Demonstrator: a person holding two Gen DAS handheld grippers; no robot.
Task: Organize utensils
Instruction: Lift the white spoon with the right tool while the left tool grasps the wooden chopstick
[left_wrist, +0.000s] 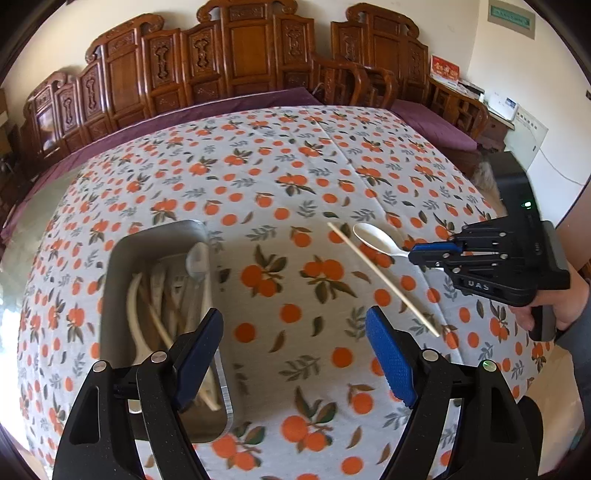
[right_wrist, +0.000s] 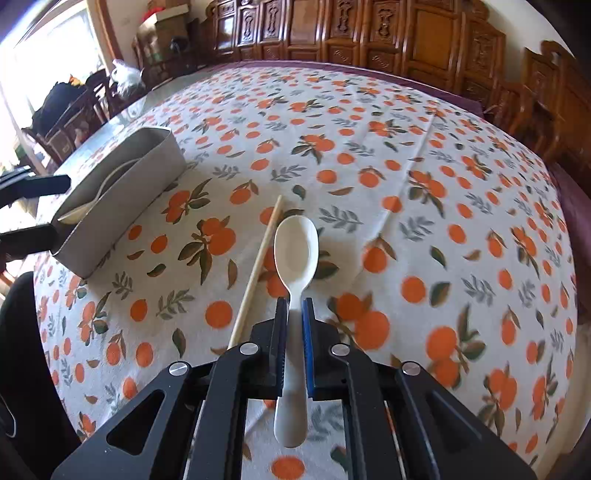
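Note:
A white plastic spoon (right_wrist: 296, 251) lies bowl-up on the orange-print tablecloth, and my right gripper (right_wrist: 294, 306) is shut on its handle, blue pads pressing both sides. The left wrist view shows the same spoon (left_wrist: 373, 238) at the right with the right gripper (left_wrist: 415, 255) on its handle end. A single wooden chopstick (right_wrist: 256, 271) lies just left of the spoon, also chopstick (left_wrist: 384, 278). My left gripper (left_wrist: 293, 332) stands open over the cloth, its left finger above the grey metal utensil box (left_wrist: 118, 258), which holds several pale spoons and chopsticks. The box (right_wrist: 122, 206) sits at the left.
The tablecloth (left_wrist: 288, 173) covers a round table. Carved wooden chairs and panels (left_wrist: 236, 66) line the far side. A person's hand (left_wrist: 561, 306) grips the right tool's handle. Cluttered furniture stands by a bright window (right_wrist: 55, 55) at the left.

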